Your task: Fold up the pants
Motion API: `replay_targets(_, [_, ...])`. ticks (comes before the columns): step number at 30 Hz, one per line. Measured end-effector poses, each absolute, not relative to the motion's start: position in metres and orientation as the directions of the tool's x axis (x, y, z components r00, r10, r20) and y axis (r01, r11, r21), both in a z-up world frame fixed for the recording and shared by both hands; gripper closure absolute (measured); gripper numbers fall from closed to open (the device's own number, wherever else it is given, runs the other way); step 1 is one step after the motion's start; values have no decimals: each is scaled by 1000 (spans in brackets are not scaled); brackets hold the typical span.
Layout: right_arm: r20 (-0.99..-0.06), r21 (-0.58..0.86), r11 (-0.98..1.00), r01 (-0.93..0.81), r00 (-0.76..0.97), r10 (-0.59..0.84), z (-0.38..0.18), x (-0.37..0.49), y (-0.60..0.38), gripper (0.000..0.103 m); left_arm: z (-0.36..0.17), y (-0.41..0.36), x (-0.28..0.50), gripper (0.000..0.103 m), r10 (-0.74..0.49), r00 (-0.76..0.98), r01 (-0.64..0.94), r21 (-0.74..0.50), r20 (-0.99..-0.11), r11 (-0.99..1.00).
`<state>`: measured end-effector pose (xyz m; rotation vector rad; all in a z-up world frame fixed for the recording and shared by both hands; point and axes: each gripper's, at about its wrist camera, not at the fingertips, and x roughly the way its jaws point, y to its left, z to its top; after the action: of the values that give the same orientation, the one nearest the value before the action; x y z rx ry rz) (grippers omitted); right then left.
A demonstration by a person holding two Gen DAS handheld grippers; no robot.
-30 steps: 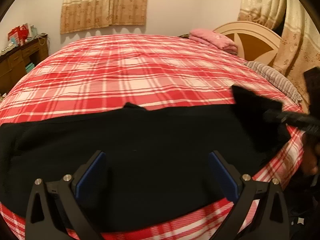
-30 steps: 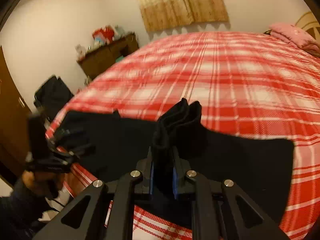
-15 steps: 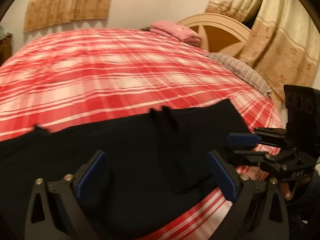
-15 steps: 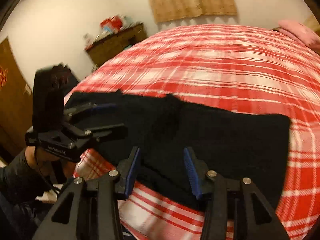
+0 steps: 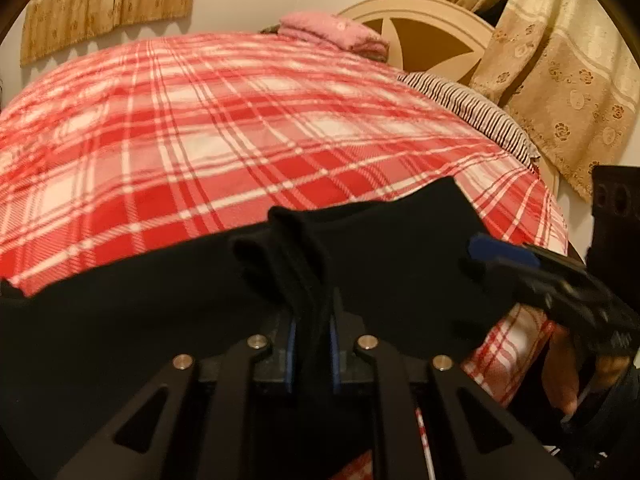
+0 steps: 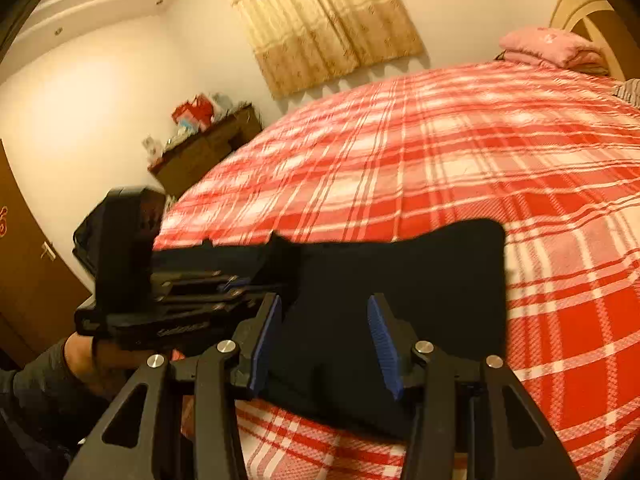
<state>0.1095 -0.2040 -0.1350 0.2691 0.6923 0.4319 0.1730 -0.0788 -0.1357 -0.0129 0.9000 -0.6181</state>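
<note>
Left wrist view: my left gripper (image 5: 312, 340) closing on a raised fold of black pants (image 5: 400, 264) near the plaid bed (image 5: 240, 128) edge; right wrist view: my right gripper (image 6: 326, 344) half open over the pants (image 6: 420, 280), clamping nothing, bare plaid beyond.

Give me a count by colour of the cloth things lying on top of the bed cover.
Black: 1, the pants
Pink: 1, the folded bundle by the headboard
Striped: 1, the pillow
Total: 3

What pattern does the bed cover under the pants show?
A red, pink and white plaid on the bed cover, clearest in the right wrist view.
</note>
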Motion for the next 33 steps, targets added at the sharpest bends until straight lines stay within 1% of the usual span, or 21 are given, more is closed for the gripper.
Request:
replay_targets(5, [-500,380,878,-291,734,459,-126,103,-210,55,-115,-53,167,90,-496,514,461,-263,-700,848])
replay_targets(9, [-492,360,871,-334,725,481,-124,98,-199,54,-115,-30,171,90,-458,533,415,-252,-712,874])
replay_targets(13, [-535,338,873,-352,691,486,-132,99,-187,53,-132,-24,177,90,-438,514,398,-247,-738,884])
replay_targets(16, [-601,333,887,-320,653,461,-145,108,-184,53,-146,-21,180,89,-431,496,376,-261,-754,889])
replay_targets(18, [-635,344,892,-291,628,450,-154,114,-187,53,-149,-19,179,83,-430,504,368,-264,-749,891])
replay_targets(20, [-650,360,892,-275,612,450,-161,117,-190,53,-148,-18,177,79,-421,510,371,-250,-750,894])
replay_targets(21, [-654,365,891,-270,607,452,-163,118,-191,53,-147,-18,175,71,-402,518,369,-228,-755,901])
replay_targets(22, [-654,361,892,-271,609,450,-163,117,-191,53,-146,-18,173,59,-372,534,362,-192,-759,912])
replay_targets(23, [-655,352,896,-271,612,443,-162,116,-190,53,-145,-16,172,54,-355,543,358,-173,-761,918])
replay_targets(24, [-657,343,900,-270,616,435,-163,117,-190,53,-144,-13,169,45,-333,556,350,-149,-761,925])
replay_targets(26, [-646,316,906,-282,636,423,-157,116,-186,53,-141,0,165,41,-309,582,333,-126,-752,935])
replay_targets(28, [-630,315,894,-319,635,448,-149,116,-177,53,-139,17,161,41,-289,600,306,-119,-746,945])
replay_targets(30, [-629,300,879,-372,616,475,-143,122,-159,53,-134,35,155,41,-233,639,270,-70,-733,960])
replay_targets(32, [-630,276,867,-415,603,489,-141,128,-140,53,-131,51,151,34,-179,663,236,-23,-727,971])
replay_targets(33, [-631,266,857,-442,592,501,-142,132,-129,53,-129,63,147,25,-153,673,214,-8,-724,977])
